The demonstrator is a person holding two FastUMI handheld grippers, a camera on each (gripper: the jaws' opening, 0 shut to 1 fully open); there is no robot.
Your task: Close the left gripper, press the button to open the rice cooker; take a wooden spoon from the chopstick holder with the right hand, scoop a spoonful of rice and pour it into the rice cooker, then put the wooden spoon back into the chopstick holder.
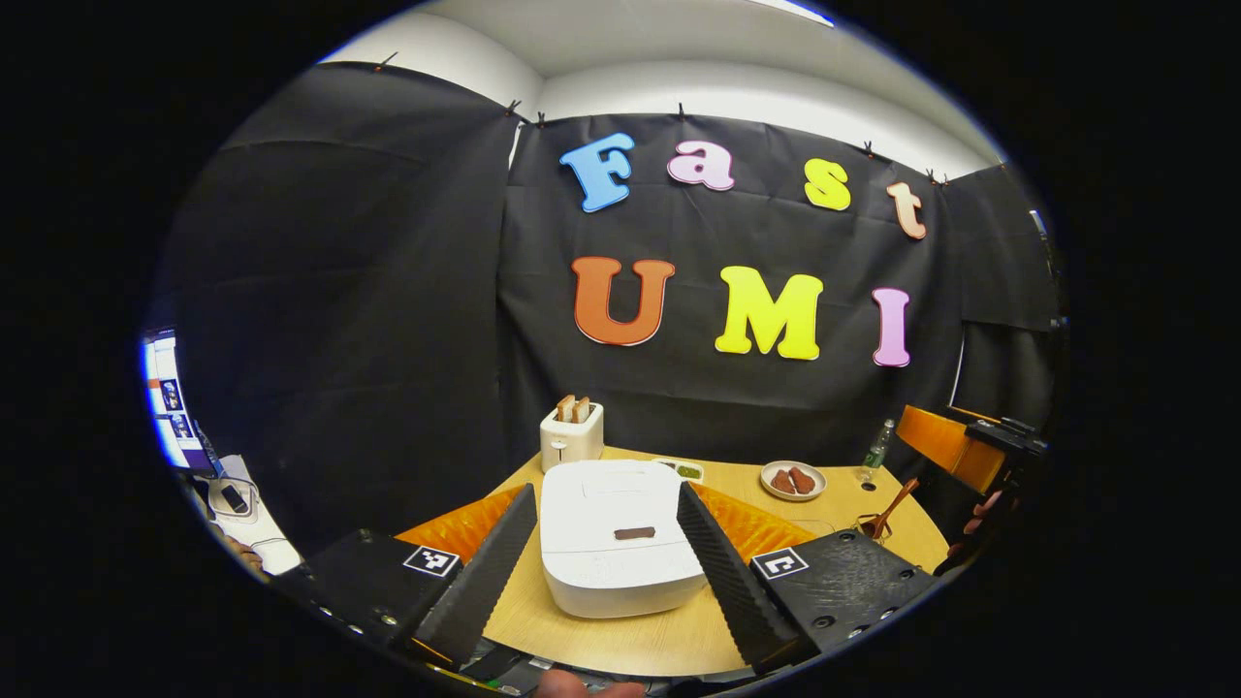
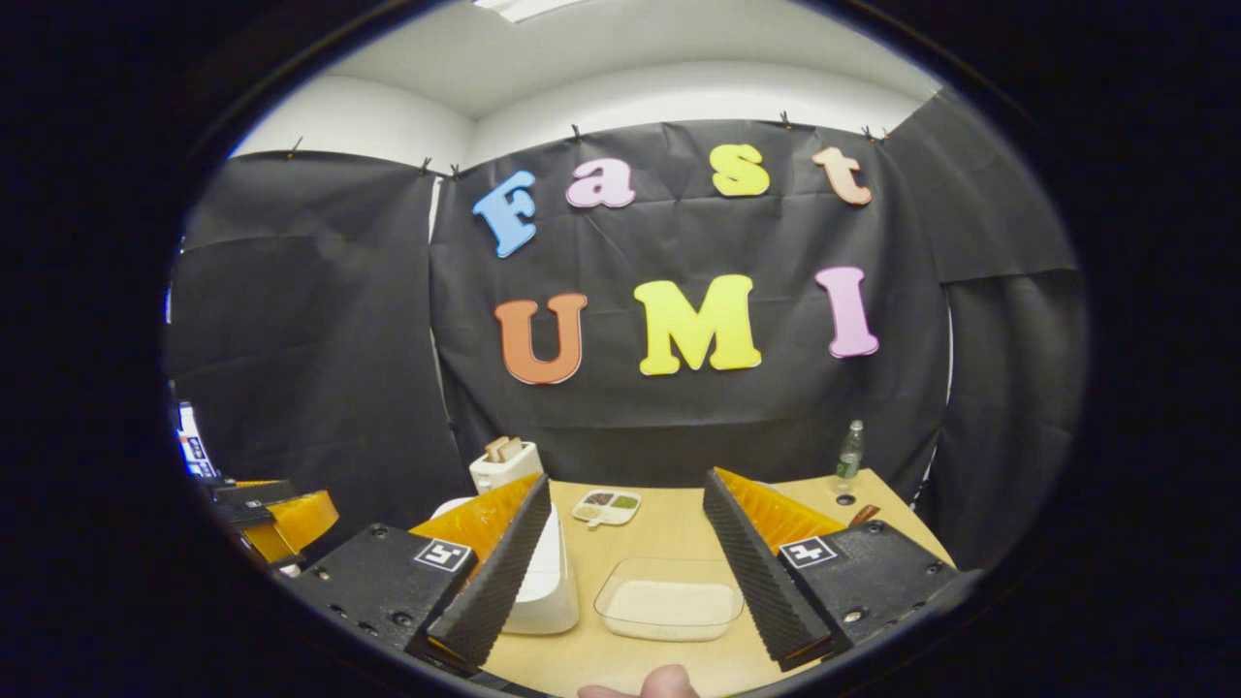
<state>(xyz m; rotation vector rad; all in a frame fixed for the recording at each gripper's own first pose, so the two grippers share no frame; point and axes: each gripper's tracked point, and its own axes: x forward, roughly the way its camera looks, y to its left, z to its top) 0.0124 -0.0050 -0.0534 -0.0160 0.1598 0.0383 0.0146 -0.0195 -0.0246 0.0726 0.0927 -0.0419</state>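
Two tools hang spread above the worktop (image 1: 620, 640), grasping nothing. My left tool (image 1: 606, 543) frames the shut cooker (image 1: 616, 548), its button (image 1: 635, 533) untouched. My right tool (image 2: 625, 557) sits over the rice tray (image 2: 669, 601); the spoon (image 1: 887, 514) stands in its holder at the worktop's right.

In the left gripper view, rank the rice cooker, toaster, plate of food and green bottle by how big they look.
Largest to smallest as they appear:
1. rice cooker, though it sits nearest the camera
2. toaster
3. plate
4. bottle
Toaster and plate look close, so that pair is unsure.
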